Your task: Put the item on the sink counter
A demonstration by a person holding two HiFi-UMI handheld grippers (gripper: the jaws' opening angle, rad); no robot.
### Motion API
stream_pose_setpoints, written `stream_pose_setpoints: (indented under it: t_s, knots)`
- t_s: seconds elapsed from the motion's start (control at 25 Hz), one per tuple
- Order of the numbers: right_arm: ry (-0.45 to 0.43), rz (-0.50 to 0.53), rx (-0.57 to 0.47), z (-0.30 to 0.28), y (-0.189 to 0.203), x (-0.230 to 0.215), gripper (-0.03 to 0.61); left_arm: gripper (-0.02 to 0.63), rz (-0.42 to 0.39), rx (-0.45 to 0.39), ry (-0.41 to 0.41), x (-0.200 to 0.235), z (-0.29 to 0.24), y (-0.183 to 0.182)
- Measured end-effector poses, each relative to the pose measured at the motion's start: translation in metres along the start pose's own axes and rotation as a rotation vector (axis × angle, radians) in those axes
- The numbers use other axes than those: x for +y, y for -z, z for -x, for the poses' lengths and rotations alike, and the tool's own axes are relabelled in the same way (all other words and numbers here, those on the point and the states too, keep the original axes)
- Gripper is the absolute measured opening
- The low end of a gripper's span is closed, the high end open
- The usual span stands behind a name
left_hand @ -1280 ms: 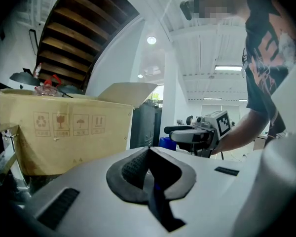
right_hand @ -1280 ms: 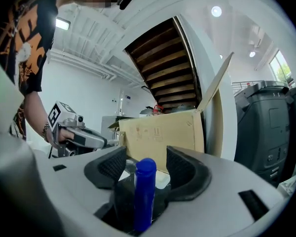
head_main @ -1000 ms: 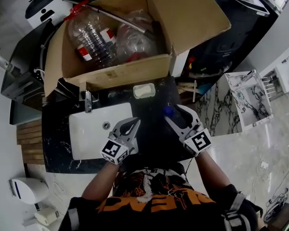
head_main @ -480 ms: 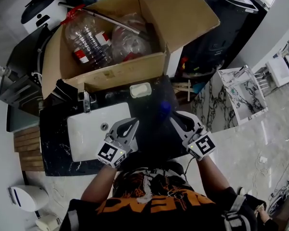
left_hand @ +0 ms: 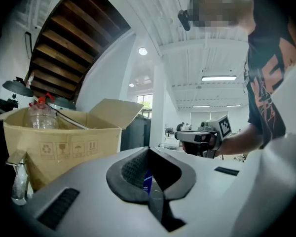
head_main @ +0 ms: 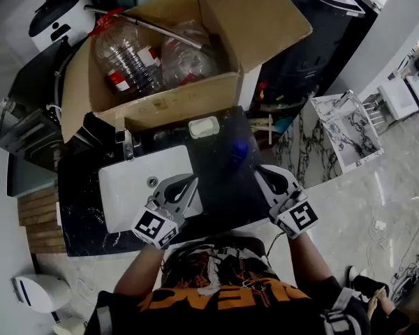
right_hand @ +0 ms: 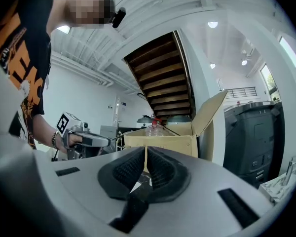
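Note:
A small blue item stands on the black sink counter, to the right of the white basin. My right gripper hovers just short of the item, nearer the person and clear of it. Its jaws are closing and the pads almost meet, with nothing between them. My left gripper hangs over the basin's right rim with only a narrow slit between its jaws. Through that slit the blue item shows; it holds nothing.
An open cardboard box with large plastic bottles stands behind the counter. A soap dish and the tap sit along the back edge. A marbled stand is on the floor to the right.
My right gripper has drawn back from the blue item toward the person and its jaws have come together. The item stays on the counter. The left gripper has slid slightly back.

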State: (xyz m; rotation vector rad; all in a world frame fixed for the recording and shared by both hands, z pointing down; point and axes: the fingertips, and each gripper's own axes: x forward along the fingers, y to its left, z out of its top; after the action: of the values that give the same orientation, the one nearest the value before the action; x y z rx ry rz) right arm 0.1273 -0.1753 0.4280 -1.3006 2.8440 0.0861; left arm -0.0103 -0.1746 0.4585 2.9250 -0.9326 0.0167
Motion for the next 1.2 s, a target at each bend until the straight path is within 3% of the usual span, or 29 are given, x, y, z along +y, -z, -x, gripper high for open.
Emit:
stream_pose_setpoints:
  t_s: [0.64,1.2]
  knots:
    - [0.011,0.032,0.008,0.035,-0.016,0.053,0.014,0.014,0.003,-0.03,0.065,-0.045,0.042,-0.027]
    - [0.019,0.0,0.012,0.034,-0.021,0.046,0.014,0.014,-0.014,-0.045,0.065,-0.049,0.035,-0.037]
